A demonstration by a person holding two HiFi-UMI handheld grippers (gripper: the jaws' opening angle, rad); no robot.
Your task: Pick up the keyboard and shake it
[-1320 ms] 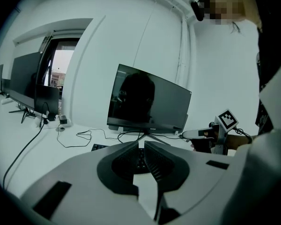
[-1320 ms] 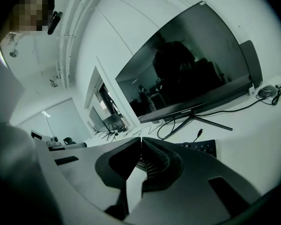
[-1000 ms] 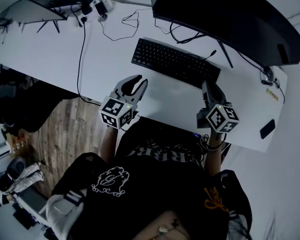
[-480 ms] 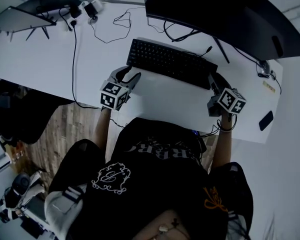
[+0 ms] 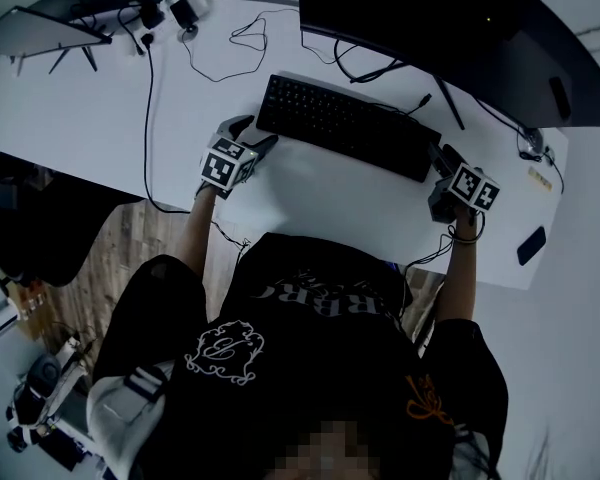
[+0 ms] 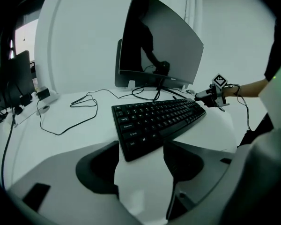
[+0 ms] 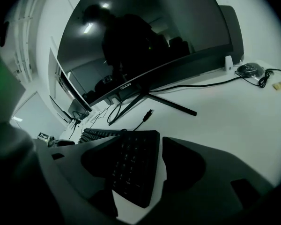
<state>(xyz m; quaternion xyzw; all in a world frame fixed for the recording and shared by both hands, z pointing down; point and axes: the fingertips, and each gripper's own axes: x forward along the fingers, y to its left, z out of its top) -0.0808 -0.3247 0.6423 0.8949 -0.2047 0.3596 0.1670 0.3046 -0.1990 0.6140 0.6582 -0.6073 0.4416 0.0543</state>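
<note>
The left gripper (image 5: pixel 250 135) and right gripper (image 5: pixel 443 158) have dropped to either end of the keyboard (image 5: pixel 345 126), which lies flat on the desk (image 5: pixel 330 198), jaws just spread wide (nothing pinched yet), so the grasp looks imminent.

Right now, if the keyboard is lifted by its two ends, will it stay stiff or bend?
The keyboard looks like a long, thin, hard slab, so it probably stays stiff, perhaps flexing slightly. It looks light for its length. Its smooth edges may slip, and the cable behind it, if attached, may drag.
</note>
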